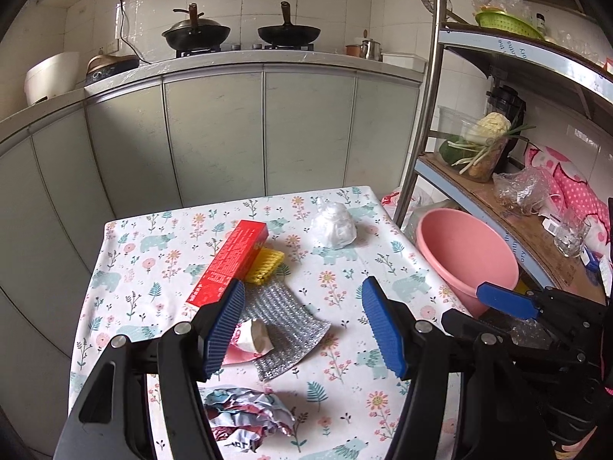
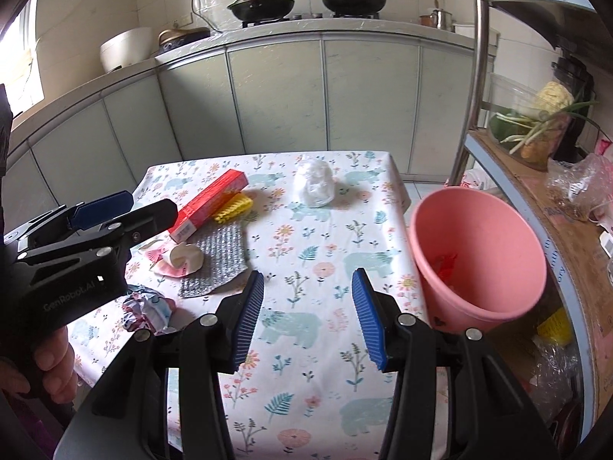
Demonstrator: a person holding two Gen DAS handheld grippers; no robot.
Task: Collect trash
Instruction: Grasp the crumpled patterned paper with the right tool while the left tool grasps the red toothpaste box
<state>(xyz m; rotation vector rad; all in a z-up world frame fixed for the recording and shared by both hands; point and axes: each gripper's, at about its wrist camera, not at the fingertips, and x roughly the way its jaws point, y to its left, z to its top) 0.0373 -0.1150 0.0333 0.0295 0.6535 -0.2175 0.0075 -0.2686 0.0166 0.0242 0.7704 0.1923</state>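
A floral-cloth table (image 1: 345,268) holds trash: a red box (image 1: 230,264), a yellow scrubber (image 1: 266,266), a silver mesh cloth (image 1: 283,322), a white-and-pink wrapper (image 1: 251,339), a crumpled paper ball (image 1: 245,418) and a white plastic bag ball (image 1: 333,226). My left gripper (image 1: 306,329) is open and empty above the mesh cloth. My right gripper (image 2: 308,318) is open and empty over the table's right side, next to a pink bucket (image 2: 479,260) with something red inside. The bucket also shows in the left wrist view (image 1: 463,260). The box (image 2: 208,203) and bag ball (image 2: 314,184) show in the right wrist view.
A metal shelf rack (image 1: 498,199) stands right of the table with vegetables, bags and a glass. Grey cabinets (image 1: 230,134) and a counter with two woks stand beyond. The left gripper's body (image 2: 76,253) fills the left of the right wrist view.
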